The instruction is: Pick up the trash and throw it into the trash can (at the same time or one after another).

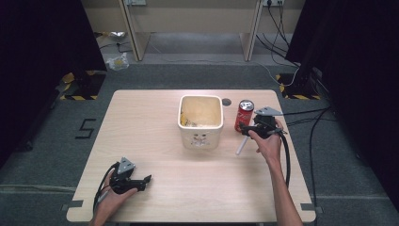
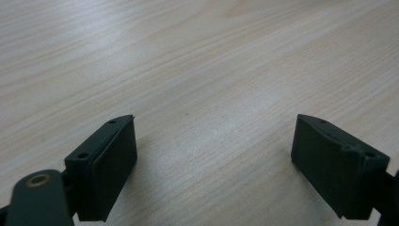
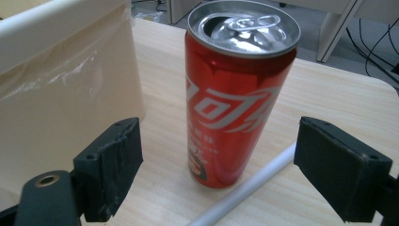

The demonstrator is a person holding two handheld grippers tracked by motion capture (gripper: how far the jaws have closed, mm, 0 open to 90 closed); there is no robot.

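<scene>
A tall red soda can [image 1: 244, 114] [image 3: 233, 94] stands upright on the wooden table [image 1: 150, 141], its tab end opened. My right gripper [image 1: 245, 127] [image 3: 219, 169] is open, with one jaw on each side of the can's lower half and a gap to each. A white stick [image 1: 242, 145] [image 3: 249, 188] lies on the table just in front of the can. A cream square bin [image 1: 201, 120] [image 3: 66, 89] stands left of the can. My left gripper [image 1: 145, 181] [image 2: 214, 165] rests low over bare wood at the front left, open, nothing between its jaws.
The bin holds yellowish scraps. A small dark round mark [image 1: 226, 101] lies on the table behind the can. Cables [image 1: 301, 113] trail off the table's right side. Desk legs [image 1: 134, 33] stand on the carpet beyond.
</scene>
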